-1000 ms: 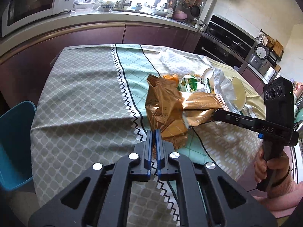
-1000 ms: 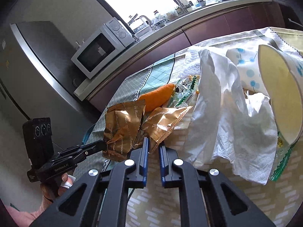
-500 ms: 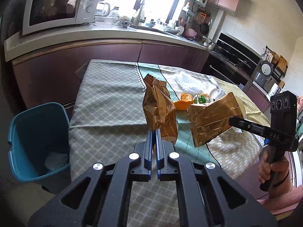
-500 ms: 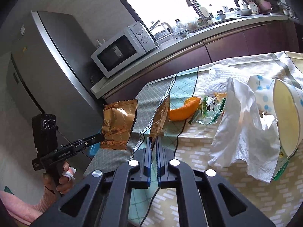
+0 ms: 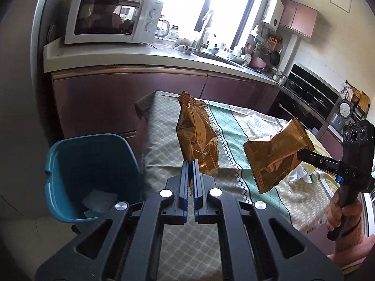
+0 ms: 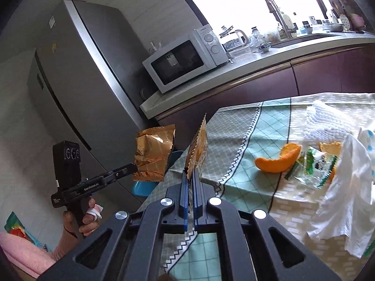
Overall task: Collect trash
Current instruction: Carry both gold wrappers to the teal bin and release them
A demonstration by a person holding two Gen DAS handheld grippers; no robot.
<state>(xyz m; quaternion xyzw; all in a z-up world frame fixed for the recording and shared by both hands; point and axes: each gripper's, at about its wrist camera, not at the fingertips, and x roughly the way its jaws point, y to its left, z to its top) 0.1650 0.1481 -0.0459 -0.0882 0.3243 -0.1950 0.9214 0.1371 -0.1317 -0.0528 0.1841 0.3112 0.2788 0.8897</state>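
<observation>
2 gold wrappers hang clear of the desk (image 5: 164, 121), one pinched at its lower edge in your left tool (image 5: 190, 164), one in your right tool (image 6: 190, 172), probably so both drop together into the blue bin (image 5: 91, 175) beside the desk.

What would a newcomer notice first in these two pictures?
Two crinkled golden foil snack wrappers hang in the air, one clamped by the left gripper, the other by the right gripper. A teal plastic waste bin waits beside the table, where a curved orange peel lies.
</observation>
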